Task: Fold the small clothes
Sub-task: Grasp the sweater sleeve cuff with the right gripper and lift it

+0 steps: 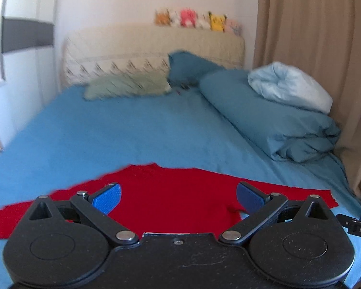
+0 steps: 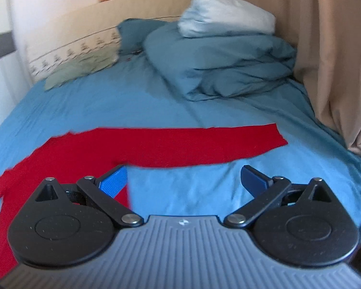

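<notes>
Red top [image 2: 156, 144] is spread flat on the bed [image 2: 84, 106]: judged soft, light, limp. Left tongs [image 1: 178, 197] and right tongs [image 2: 184, 179] are held open, empty; right sleeve [image 2: 252, 139], ahead of right tongs, is best pinched at its edge.

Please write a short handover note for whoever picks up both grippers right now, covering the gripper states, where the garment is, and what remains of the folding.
Left gripper: open, holding nothing, poised over the body of the red top.
Right gripper: open, holding nothing, over bare blue bedsheet just short of the outstretched right sleeve.
The red top lies spread flat at the near end of the bed, both sleeves out to the sides.
Done: garment laid out; no fold visible yet.
Left: fold the sleeves in, probably right sleeve first, then fold the body.
The folded duvet and pillows sit at the far end.
</notes>
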The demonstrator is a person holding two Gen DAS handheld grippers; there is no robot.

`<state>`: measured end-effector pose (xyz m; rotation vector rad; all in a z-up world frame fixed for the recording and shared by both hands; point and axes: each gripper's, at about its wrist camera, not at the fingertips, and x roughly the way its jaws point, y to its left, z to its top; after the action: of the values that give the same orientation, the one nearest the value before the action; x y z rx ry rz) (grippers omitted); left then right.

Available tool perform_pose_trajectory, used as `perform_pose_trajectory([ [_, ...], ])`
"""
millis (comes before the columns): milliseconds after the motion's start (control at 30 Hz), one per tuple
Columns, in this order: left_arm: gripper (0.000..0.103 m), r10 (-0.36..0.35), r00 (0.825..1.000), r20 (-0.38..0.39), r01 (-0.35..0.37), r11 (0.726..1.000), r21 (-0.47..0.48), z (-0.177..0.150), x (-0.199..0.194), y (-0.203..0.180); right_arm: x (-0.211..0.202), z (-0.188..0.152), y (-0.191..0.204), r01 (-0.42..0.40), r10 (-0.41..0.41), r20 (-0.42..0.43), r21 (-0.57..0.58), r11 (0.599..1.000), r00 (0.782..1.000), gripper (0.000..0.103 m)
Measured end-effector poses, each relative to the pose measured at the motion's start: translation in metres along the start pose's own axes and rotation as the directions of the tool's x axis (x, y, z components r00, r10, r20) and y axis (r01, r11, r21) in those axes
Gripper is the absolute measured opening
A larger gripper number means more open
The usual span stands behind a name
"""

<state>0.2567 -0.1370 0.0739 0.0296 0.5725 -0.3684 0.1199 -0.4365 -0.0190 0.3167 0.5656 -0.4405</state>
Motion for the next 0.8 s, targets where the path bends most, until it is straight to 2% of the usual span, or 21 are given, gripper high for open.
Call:
perform_pose_trajectory([
  [100,0.103,0.007,0.998,-0.056,-0.005,1.000,0.028,-0.001,0.066,-0.017,0.054,-0.001,-0.028,0.044,-0.044,-0.003,0.078,0.996,0.999,0.103],
  [233,0.103,-0.008,0.990,-0.141,0.015,0.999,0.051,-0.013,0.149,-0.040,0.117,-0.015,-0.057,0.129,-0.130,0.000,0.124,0.984,0.991,0.103],
  [300,0.103,-0.029,0.982,-0.186,0.037,0.999,0.036,-0.021,0.189,-0.048,0.142,-0.026,-0.077,0.171,-0.171,-0.013,0.169,0.971,0.985,0.103],
  [467,0.102,-0.041,0.961,-0.275,0.049,0.999,0.022,-0.042,0.261,-0.059,0.189,-0.038,-0.124,0.199,-0.202,-0.014,0.266,0.943,0.979,0.103],
  [633,0.102,0.013,0.940,-0.341,0.011,0.998,0.068,-0.054,0.311,-0.071,0.214,-0.036,-0.139,0.225,-0.241,0.038,0.248,0.942,0.970,0.082],
  [733,0.103,0.017,0.926,-0.378,0.003,0.999,0.052,-0.060,0.330,-0.073,0.223,-0.032,-0.139,0.249,-0.267,0.056,0.225,0.942,0.962,0.066],
  [800,0.103,0.022,0.933,-0.360,0.003,0.998,0.070,-0.062,0.333,-0.073,0.227,-0.029,-0.139,0.279,-0.296,0.048,0.220,0.935,0.954,0.041],
])
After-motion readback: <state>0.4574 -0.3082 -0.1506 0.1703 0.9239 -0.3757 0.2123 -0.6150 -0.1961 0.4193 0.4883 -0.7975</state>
